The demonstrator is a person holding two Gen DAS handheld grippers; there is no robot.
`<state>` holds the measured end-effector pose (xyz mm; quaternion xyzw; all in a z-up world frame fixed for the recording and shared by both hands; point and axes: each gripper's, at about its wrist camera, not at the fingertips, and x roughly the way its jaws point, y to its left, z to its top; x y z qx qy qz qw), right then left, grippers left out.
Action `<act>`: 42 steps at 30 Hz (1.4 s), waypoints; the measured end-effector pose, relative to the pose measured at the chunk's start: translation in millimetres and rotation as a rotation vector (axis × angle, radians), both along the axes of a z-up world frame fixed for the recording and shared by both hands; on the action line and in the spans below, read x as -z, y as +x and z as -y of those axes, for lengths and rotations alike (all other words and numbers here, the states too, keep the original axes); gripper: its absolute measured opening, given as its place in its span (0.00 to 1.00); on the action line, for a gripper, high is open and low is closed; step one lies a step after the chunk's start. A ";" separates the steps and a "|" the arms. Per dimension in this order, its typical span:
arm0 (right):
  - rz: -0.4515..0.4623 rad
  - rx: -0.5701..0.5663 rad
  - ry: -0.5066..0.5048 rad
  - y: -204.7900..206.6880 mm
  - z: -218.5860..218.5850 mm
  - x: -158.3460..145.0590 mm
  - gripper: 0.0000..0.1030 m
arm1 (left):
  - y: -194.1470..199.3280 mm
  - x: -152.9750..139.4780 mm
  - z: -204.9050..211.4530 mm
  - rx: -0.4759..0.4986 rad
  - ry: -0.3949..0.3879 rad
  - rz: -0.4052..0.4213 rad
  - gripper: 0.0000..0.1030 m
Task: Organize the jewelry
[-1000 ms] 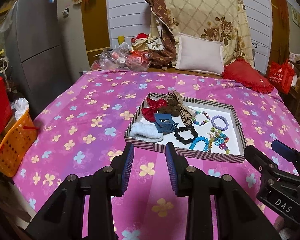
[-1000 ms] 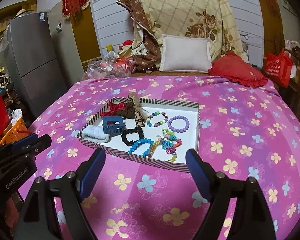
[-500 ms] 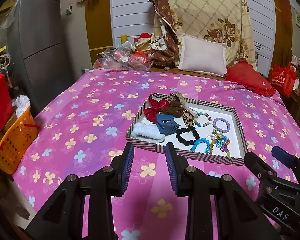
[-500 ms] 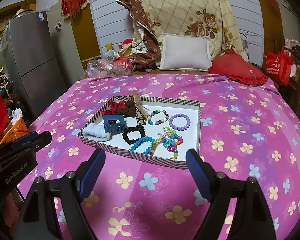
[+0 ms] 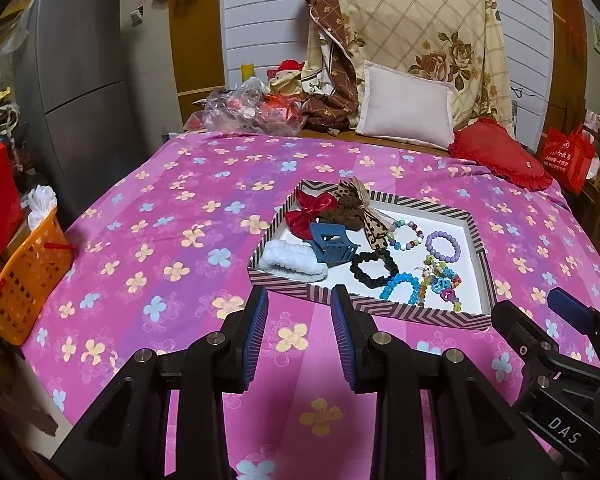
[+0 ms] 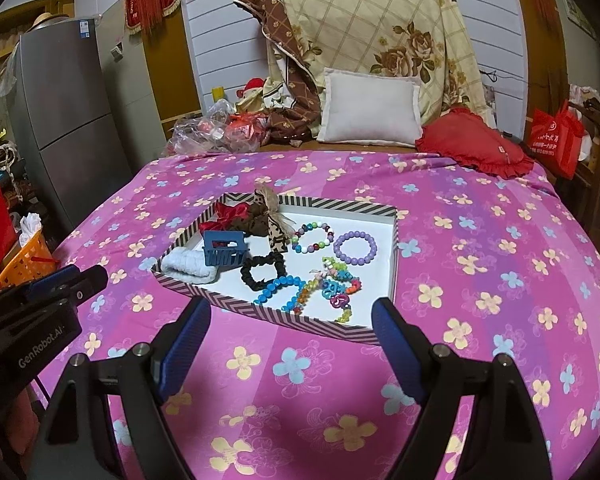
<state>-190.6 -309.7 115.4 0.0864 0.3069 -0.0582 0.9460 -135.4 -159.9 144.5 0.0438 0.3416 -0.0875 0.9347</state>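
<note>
1. Left gripper [image 5: 299, 334]: jaws partly spread, blue ribbed pads facing, nothing between them; poised above the pink flowered bedspread [image 5: 172, 216], just short of the near wall of the striped tray [image 5: 380, 308].
2. Right gripper [image 6: 290, 344]: jaws spread wide, nothing held; also just short of the tray's near wall, pointing down toward it.
3. Writing on rigs: "DAS" in white on the right gripper's body at lower right of the left view; "GenRobot.AI" on the left gripper's body at lower left of the right view.
4. Tray: shallow, white floor, brown-and-white chevron rim, lying flat mid-bed.
5. Inside tray, left half: white knitted band [image 5: 292, 262] against the near-left wall; blue claw clip [image 5: 334, 246] just beyond it; red bow [image 5: 310, 210] and brown bow [image 5: 352, 204] in the far-left corner.
6. Inside tray, middle: black scrunchie [image 5: 374, 266]; blue bead bracelet [image 5: 400, 286] touching it on the near side.
7. Inside tray, right half: lilac bead bracelet [image 5: 443, 245]; multicolour bead bracelet [image 5: 406, 235] beside it; tangle of bright charm beads [image 5: 440, 280] near the front wall.
8. Beyond tray: white pillow [image 5: 406, 110], red cushion [image 5: 500, 154], floral quilt [image 5: 412, 20] against the wall.
9. Left of tray, off the bed: orange basket [image 5: 20, 280]; grey fridge [image 5: 80, 92] with a small label, unreadable.
10. Right of tray: red bag [image 5: 566, 156] with pale print, too small to read.
</note>
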 end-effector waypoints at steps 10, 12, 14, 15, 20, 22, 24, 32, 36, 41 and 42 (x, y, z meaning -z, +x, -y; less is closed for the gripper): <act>-0.023 0.000 -0.016 3.1 4.0 2.5 0.83 | 3.1 8.8 4.6 0.001 0.002 -0.011 0.34; -0.024 0.001 -0.017 4.1 5.4 3.0 0.83 | 3.0 8.2 4.0 0.002 0.003 -0.010 0.34; -0.026 0.000 -0.017 4.3 6.3 2.9 0.83 | 3.1 9.1 5.4 0.003 0.004 -0.009 0.34; -0.027 -0.001 -0.018 5.2 6.2 3.3 0.83 | 3.1 8.6 5.3 0.002 0.004 -0.009 0.34; -0.031 -0.004 -0.015 5.6 7.4 4.1 0.83 | 3.7 12.8 10.0 0.002 0.013 -0.013 0.34; -0.035 -0.006 -0.017 6.5 8.1 5.3 0.83 | 4.0 13.7 10.2 -0.001 0.013 -0.015 0.34; -0.034 -0.005 -0.016 6.6 9.0 5.4 0.83 | 4.6 13.9 10.4 -0.003 0.012 -0.017 0.34; -0.041 0.000 -0.010 9.7 11.0 10.5 0.83 | 6.8 15.7 9.9 0.003 0.017 -0.021 0.34; -0.052 -0.001 -0.009 11.4 13.2 14.4 0.83 | 9.5 17.9 11.1 0.003 0.020 -0.028 0.34; -0.056 0.003 -0.003 13.1 16.0 16.5 0.83 | 10.1 18.9 12.7 0.003 0.022 -0.031 0.34; -0.056 0.004 -0.002 13.3 16.2 16.4 0.83 | 10.1 18.8 12.6 0.003 0.021 -0.031 0.34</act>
